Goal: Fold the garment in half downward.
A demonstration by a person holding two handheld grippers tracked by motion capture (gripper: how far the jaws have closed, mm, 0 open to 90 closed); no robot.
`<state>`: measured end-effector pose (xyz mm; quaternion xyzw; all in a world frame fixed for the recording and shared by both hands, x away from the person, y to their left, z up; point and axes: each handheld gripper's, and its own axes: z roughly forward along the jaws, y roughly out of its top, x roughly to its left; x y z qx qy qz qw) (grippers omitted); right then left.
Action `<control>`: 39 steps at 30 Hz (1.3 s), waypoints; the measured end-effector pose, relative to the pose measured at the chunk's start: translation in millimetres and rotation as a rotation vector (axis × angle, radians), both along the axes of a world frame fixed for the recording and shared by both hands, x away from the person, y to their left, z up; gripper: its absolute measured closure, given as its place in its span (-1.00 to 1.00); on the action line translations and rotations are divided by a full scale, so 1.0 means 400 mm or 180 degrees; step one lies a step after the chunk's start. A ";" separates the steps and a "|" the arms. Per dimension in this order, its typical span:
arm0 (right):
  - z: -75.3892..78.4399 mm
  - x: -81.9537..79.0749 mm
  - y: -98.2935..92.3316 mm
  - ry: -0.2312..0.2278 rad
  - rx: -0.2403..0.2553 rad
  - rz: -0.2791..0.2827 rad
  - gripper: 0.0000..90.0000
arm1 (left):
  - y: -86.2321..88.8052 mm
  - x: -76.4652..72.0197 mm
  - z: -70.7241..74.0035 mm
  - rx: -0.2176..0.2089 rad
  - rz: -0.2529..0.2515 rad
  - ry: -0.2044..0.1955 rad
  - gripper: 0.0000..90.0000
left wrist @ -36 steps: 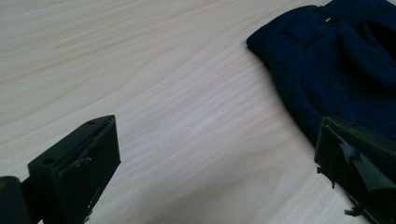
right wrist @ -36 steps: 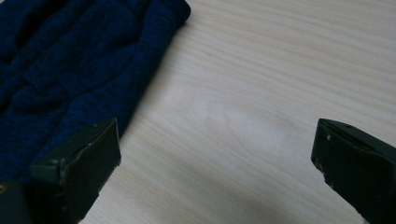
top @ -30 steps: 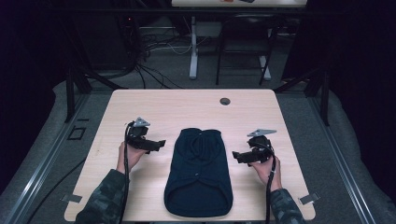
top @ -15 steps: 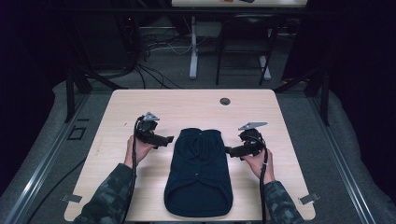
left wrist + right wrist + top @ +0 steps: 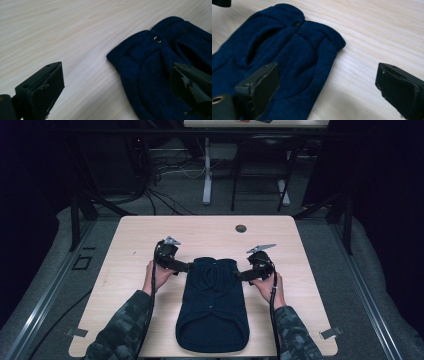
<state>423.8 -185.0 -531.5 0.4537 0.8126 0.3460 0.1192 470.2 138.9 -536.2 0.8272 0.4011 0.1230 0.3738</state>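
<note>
High view: a person's two forearms in camouflage sleeves (image 5: 125, 320) come in from the bottom edge over a pale wooden bench (image 5: 150, 235).
Garment: a dark blue knitted garment (image 5: 214, 302) lies flat on the bench, near its middle and toward the person's side, its narrow end pointing away from the person and its wider rounded end close to the near edge.
Left hand-held gripper (image 5: 186, 266): held in the left hand (image 5: 154, 276), it sits just beside the garment's far left corner, pointing inward at it.
Left hand-held gripper state: released; in the left gripper view its two black jaws stand wide apart, one over bare wood, the other over the blue fabric, with the garment's corner (image 5: 117, 56) lying between them.
Right hand-held gripper (image 5: 241, 275): held in the right hand (image 5: 267, 287), it sits at the garment's far right corner, pointing inward.
Right hand-held gripper state: released; in the right gripper view its jaws are spread, one above the fabric, the other above bare wood, with the garment's edge between them.
Snap: a small metal snap (image 5: 157, 39) shows near the garment's narrow end.
Bench detail: a small round dark hole (image 5: 241, 228) sits near the far edge.
Surroundings: cables (image 5: 165, 170) and metal legs (image 5: 207, 170) stand on the grey floor beyond the bench.
</note>
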 end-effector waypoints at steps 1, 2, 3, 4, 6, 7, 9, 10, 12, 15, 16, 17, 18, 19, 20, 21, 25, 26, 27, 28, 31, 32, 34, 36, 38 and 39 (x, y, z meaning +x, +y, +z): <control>-0.005 0.007 0.003 0.0015 -0.0026 0.0009 -0.82 | -0.004 0.003 -0.001 0.0009 0.0003 -0.0005 -0.99; -0.007 0.012 0.005 0.0044 -0.0023 -0.0002 -0.81 | -0.010 0.007 -0.002 0.0019 0.0013 -0.0003 -0.99; -0.013 0.023 0.009 0.0064 -0.0009 -0.0016 -0.81 | -0.015 0.011 -0.003 0.0017 0.0021 0.0009 -0.99; -0.013 0.023 0.009 0.0064 -0.0009 -0.0016 -0.81 | -0.018 0.015 -0.005 0.0027 0.0019 0.0018 -0.99; -0.016 0.035 0.015 0.0078 0.0016 -0.0020 -0.80 | -0.026 0.026 -0.010 0.0024 0.0030 0.0059 -0.99; -0.017 0.041 0.018 0.0093 0.0019 -0.0025 -0.79 | -0.031 0.029 -0.014 0.0033 0.0048 0.0056 -0.98; -0.019 0.053 0.024 0.0076 0.0031 -0.0034 -0.74 | -0.040 0.037 -0.023 0.0071 0.0040 0.0109 -0.95; -0.021 0.059 0.029 0.0097 0.0030 -0.0036 -0.71 | -0.044 0.041 -0.029 0.0076 0.0043 0.0124 -0.95; -0.028 0.080 0.040 0.0149 0.0045 -0.0067 -0.62 | -0.055 0.047 -0.039 0.0113 0.0039 0.0160 -0.89; -0.035 0.095 0.045 0.0205 0.0031 -0.0087 -0.53 | -0.067 0.058 -0.053 0.0148 0.0045 0.0230 -0.84; -0.041 0.101 0.049 0.0202 0.0023 -0.0106 -0.47 | -0.072 0.061 -0.058 0.0148 0.0068 0.0239 -0.79; -0.047 0.108 0.052 0.0225 0.0027 -0.0118 -0.42 | -0.075 0.064 -0.062 0.0139 0.0061 0.0263 -0.73; -0.053 0.114 0.054 0.0255 0.0029 -0.0133 -0.38 | -0.079 0.067 -0.066 0.0131 0.0067 0.0287 -0.70; -0.058 0.120 0.057 0.0282 0.0036 -0.0148 -0.33 | -0.082 0.069 -0.069 0.0136 0.0068 0.0308 -0.68; -0.062 0.125 0.058 0.0289 0.0060 -0.0153 -0.29 | -0.085 0.071 -0.073 0.0136 0.0080 0.0320 -0.67; -0.065 0.130 0.059 0.0318 0.0080 -0.0153 -0.26 | -0.087 0.074 -0.075 0.0146 0.0079 0.0335 -0.64; -0.075 0.141 0.066 0.0350 0.0083 -0.0186 -0.02 | -0.091 0.079 -0.084 0.0123 0.0079 0.0396 -0.41; -0.075 0.142 0.066 0.0394 0.0058 -0.0154 0.04 | -0.091 0.078 -0.084 0.0117 0.0076 0.0390 -0.37; -0.077 0.143 0.069 0.0371 0.0055 -0.0154 0.05 | -0.092 0.077 -0.083 0.0101 0.0051 0.0393 -0.33; -0.078 0.143 0.071 0.0366 0.0043 -0.0155 0.11 | -0.093 0.077 -0.082 0.0113 0.0019 0.0382 -0.24; -0.080 0.142 0.074 0.0429 0.0036 -0.0103 0.25 | -0.100 0.071 -0.081 0.0149 -0.0051 0.0353 -0.04; -0.082 0.143 0.074 0.0417 0.0045 -0.0069 0.31 | -0.104 0.068 -0.081 0.0194 -0.0065 0.0318 0.02; -0.084 0.141 0.077 0.0425 0.0082 -0.0056 0.44 | -0.110 0.063 -0.080 0.0257 -0.0093 0.0289 0.12; -0.083 0.139 0.080 0.0427 0.0063 -0.0022 0.53 | -0.112 0.060 -0.080 0.0269 -0.0105 0.0278 0.20; -0.082 0.134 0.087 0.0399 0.0037 -0.0031 0.59 | -0.114 0.058 -0.078 0.0264 -0.0121 0.0295 0.33; -0.078 0.130 0.092 0.0376 -0.0012 -0.0037 0.62 | -0.118 0.056 -0.077 0.0277 -0.0118 0.0304 0.46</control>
